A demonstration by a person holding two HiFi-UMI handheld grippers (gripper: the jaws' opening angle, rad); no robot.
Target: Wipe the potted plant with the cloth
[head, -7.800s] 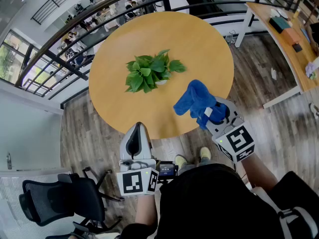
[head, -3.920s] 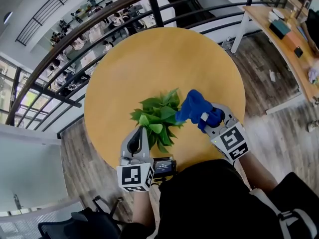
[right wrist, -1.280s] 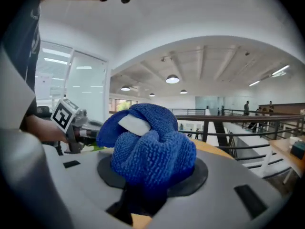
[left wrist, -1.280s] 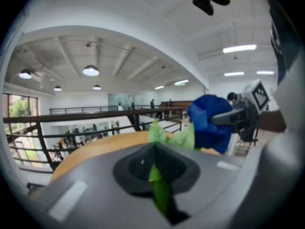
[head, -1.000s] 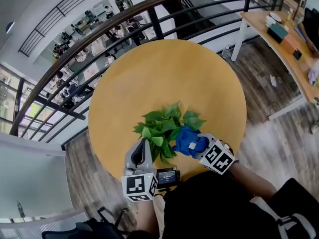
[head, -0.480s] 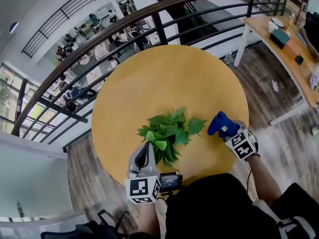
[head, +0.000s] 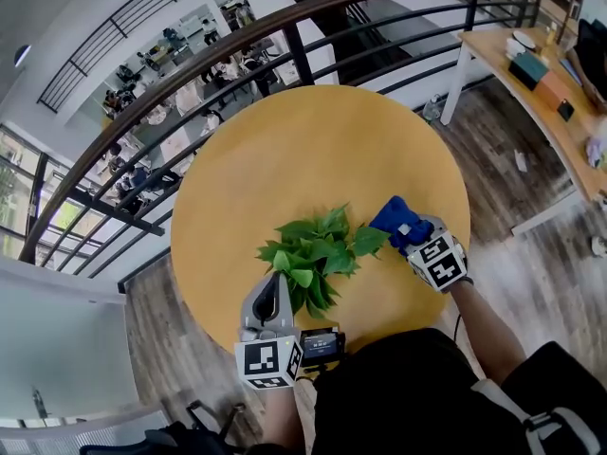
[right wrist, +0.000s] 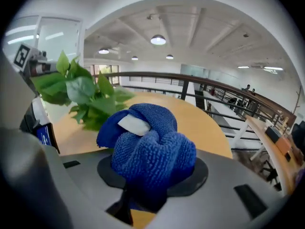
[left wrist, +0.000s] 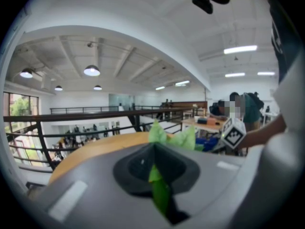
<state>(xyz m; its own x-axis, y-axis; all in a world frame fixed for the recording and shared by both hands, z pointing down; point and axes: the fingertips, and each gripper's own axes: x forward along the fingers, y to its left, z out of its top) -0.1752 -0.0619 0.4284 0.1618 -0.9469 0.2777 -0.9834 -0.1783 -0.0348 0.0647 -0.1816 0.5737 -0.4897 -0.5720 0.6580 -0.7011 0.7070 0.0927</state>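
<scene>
Round and pale-wooded, the table (head: 285, 140) stands beside a dark railing (head: 299, 55) over a lower floor, and we work at its near edge. Our left gripper (head: 276, 282) has its 2 jaws closed tight on 1 leaf (left wrist: 159, 194) of the potted plant (head: 313, 249), which stands directly ahead of that gripper's tips.

Our right gripper (head: 410, 237) is clamped on the blue cloth (right wrist: 147, 151). It is bunched into a ball that bulges out past the jaws, with a white label (right wrist: 133, 124) on top. From this gripper the plant lies ahead and to the left, near. In the head view the cloth sits just beside the outermost leaf on that side, and we cannot tell whether they touch.

We judge the wiping to be under way: 1 leaf is pinned steady and the cloth is at the foliage. No picture shows which leaves are clean. We reckon most of the plant is left to do, including the pinned leaf and those on the side away from the cloth.
</scene>
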